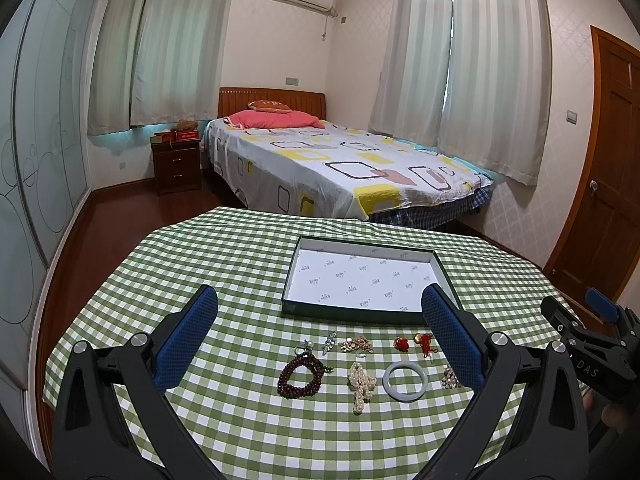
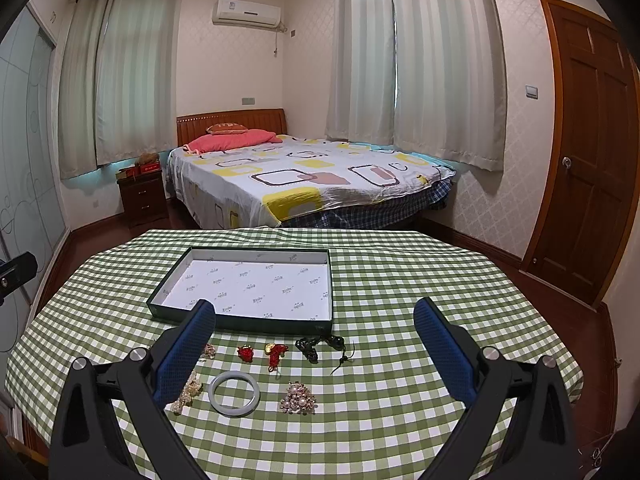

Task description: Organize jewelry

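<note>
Left tool (image 1: 320, 328): wide open, nothing held, up over the counter (image 1: 240, 248). Right tool (image 2: 314, 336): wide open too, also holding nothing. Between and just past the blue pads, small jewelry in two loose rows on the green checked cloth. Dark red bead bracelet (image 1: 301, 376) nearest the left pad, then a string of pearls (image 1: 360, 384), then a pale smooth bangle (image 1: 405, 381). Little red charms (image 2: 245, 353) and a black cord (image 2: 316, 347) in the far row, a pearl brooch (image 2: 298, 399) in the near row. Just behind them, a flat dark box (image 1: 288, 307) with white paper inside, nothing in it yet.

Looks like the very start: nothing moved so far. Next move likely to bring one tool down over one piece, close softly, lift, and drop it in the box. Bangle hard and round, maybe slippery. Bead strings floppy, easy to droop or catch.
</note>
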`<state>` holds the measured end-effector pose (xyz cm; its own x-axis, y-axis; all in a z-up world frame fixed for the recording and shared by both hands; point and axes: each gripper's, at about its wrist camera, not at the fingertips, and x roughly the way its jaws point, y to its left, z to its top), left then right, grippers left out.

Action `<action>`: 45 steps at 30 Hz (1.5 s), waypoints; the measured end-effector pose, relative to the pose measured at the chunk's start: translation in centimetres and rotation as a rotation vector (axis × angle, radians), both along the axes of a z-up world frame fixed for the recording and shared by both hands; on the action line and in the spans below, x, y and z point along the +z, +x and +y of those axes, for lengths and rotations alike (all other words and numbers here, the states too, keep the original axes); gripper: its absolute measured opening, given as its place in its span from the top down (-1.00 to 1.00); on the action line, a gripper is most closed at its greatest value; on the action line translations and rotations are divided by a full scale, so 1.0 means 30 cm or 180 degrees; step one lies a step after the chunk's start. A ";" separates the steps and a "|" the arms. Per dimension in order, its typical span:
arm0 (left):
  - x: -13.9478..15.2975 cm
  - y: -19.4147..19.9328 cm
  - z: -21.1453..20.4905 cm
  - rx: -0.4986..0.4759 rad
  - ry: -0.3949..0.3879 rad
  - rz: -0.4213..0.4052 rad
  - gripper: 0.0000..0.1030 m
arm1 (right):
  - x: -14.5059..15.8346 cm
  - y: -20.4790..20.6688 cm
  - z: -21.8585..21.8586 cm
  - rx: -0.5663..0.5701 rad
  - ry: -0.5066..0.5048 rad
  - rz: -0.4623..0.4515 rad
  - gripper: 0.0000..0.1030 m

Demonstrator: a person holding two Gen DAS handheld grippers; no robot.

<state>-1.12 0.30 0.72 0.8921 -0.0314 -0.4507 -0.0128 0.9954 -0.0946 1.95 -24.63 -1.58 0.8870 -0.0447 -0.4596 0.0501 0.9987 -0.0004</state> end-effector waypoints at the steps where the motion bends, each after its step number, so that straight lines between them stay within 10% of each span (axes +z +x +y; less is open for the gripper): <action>1: -0.001 0.001 0.001 0.0003 -0.0001 -0.0001 -0.93 | 0.000 0.000 0.000 0.0001 0.0000 0.0000 -0.89; 45: -0.058 0.016 0.001 0.0017 0.0005 0.0082 -0.93 | -0.036 0.001 0.006 0.0005 0.0026 0.0035 -0.89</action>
<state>-0.64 0.34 -1.02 0.8804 -0.0259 -0.4736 -0.0204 0.9955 -0.0924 1.97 -24.45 -2.67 0.8820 -0.0394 -0.4696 0.0485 0.9988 0.0073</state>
